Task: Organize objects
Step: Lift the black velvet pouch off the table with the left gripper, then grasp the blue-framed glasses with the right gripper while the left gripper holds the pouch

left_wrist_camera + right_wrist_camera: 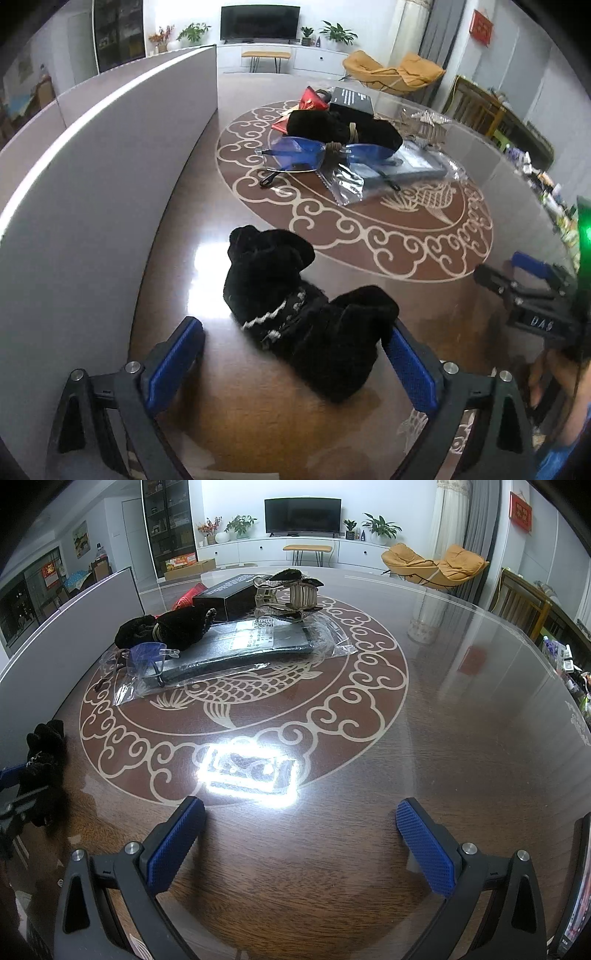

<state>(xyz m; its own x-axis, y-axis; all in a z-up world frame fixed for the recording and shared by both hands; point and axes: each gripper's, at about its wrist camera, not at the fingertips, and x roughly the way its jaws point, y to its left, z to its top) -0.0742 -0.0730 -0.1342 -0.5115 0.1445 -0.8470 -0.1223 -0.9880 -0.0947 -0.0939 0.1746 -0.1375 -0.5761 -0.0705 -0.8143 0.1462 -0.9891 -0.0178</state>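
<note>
1. A grey panel (92,177) stands upright along the left edge of the round wooden table (461,738), which is glass-topped with a fish-and-cloud pattern at its middle.
2. Just right of the panel, near the table's front edge, lies a black velvet pouch (295,306) with a black-and-white cord around its neck. In the right wrist view it sits at the far left (46,760).
3. The left gripper (295,365) has its jaws released and spread wide. The pouch lies on the table between the blue pads (173,362); the left pad stands clear of it, and the right pad is close against its fabric, whether touching I cannot tell.
4. Further back, around the middle of the table, is a pile: a second black pouch (343,127), blue-lensed glasses (317,153), a flat grey item in a clear plastic bag (236,646), a black box (236,594), something red (314,99) and sparkly hair clips (288,594).
5. The right gripper (299,849) hangs over bare wood with its jaws wide apart and nothing between them. In the left wrist view it shows at the right edge (528,295).
</note>
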